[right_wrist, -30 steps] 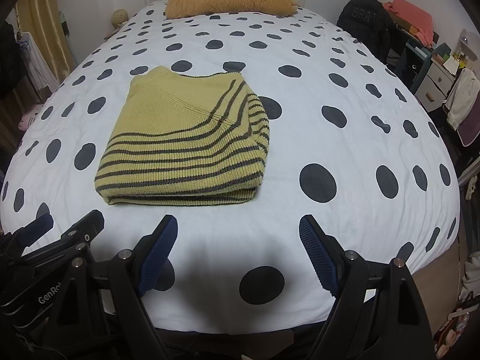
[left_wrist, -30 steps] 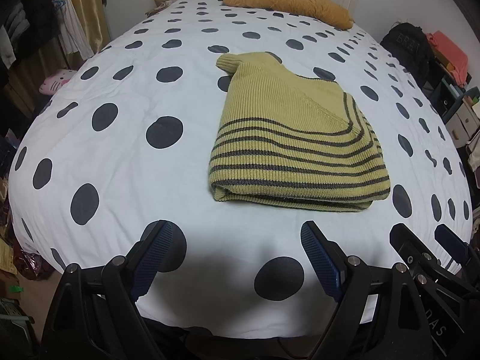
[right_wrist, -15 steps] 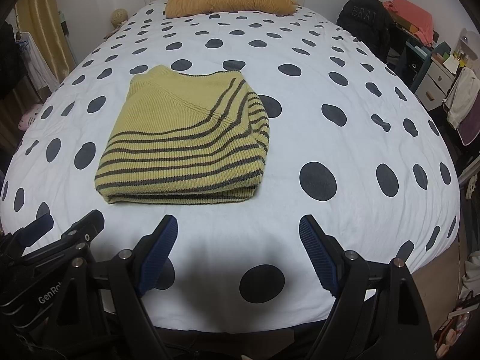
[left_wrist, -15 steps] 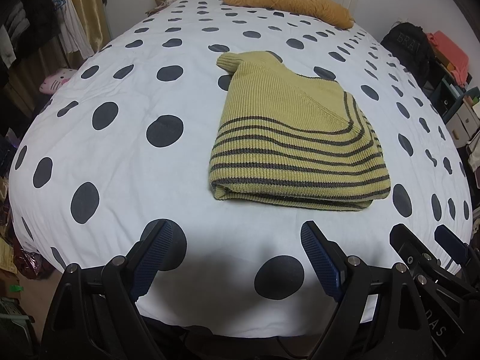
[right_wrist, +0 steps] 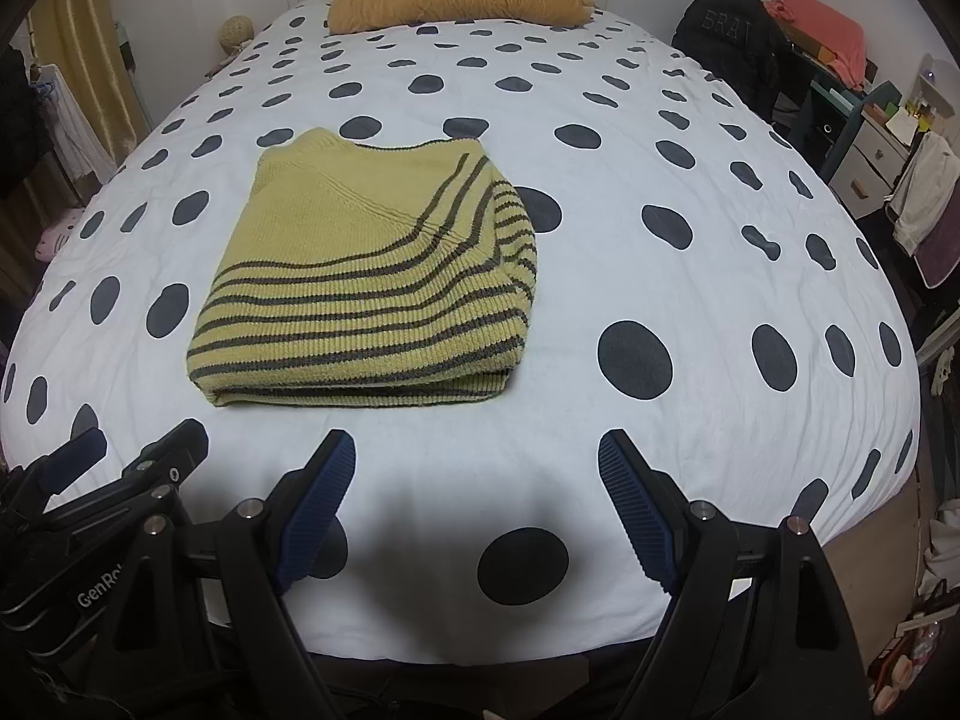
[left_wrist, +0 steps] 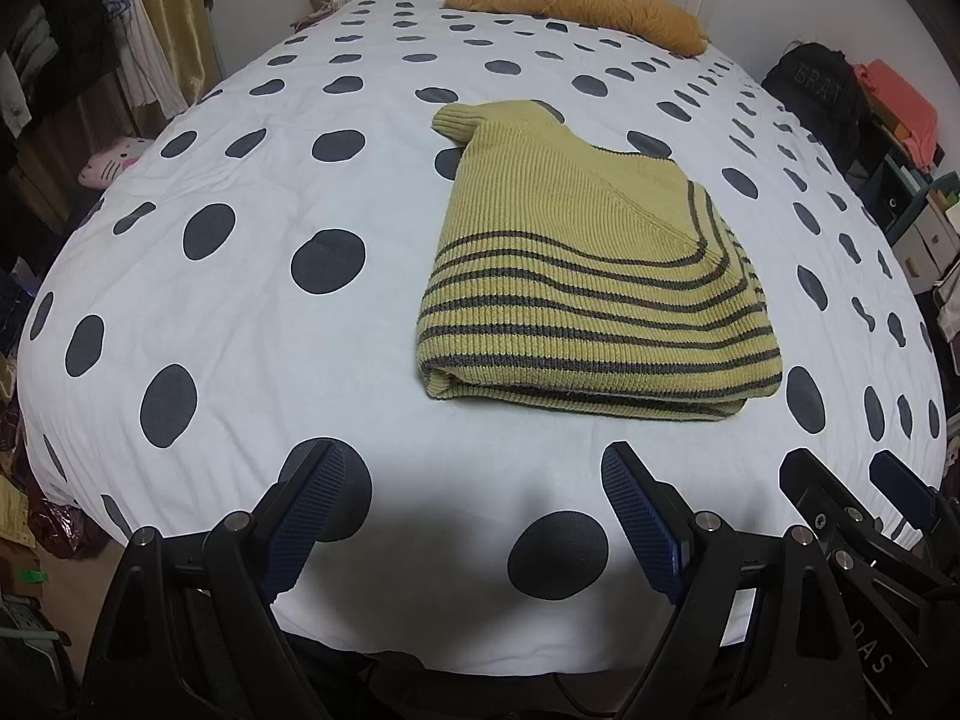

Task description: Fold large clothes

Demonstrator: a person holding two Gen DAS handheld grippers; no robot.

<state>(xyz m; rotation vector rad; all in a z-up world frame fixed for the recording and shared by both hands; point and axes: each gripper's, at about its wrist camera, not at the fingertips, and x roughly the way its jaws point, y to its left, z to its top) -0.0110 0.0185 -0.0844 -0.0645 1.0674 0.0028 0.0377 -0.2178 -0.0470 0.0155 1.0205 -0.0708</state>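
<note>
Left wrist view: the left gripper is hovering with fingers spread wide and empty over the bed's near edge; the folded sweater is lying beyond. Right wrist view: the right gripper is likewise gaping, empty, the sweater lying ahead-left.

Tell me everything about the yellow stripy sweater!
The sweater is a chunky ribbed knit, mustard-yellow with thin dark grey stripes. It is folded into a thick, roughly square bundle, layers stacked at the near edge, one plain corner poking out at the back. It lies flat on the polka-dot bedspread. Nothing else touches it.
</note>
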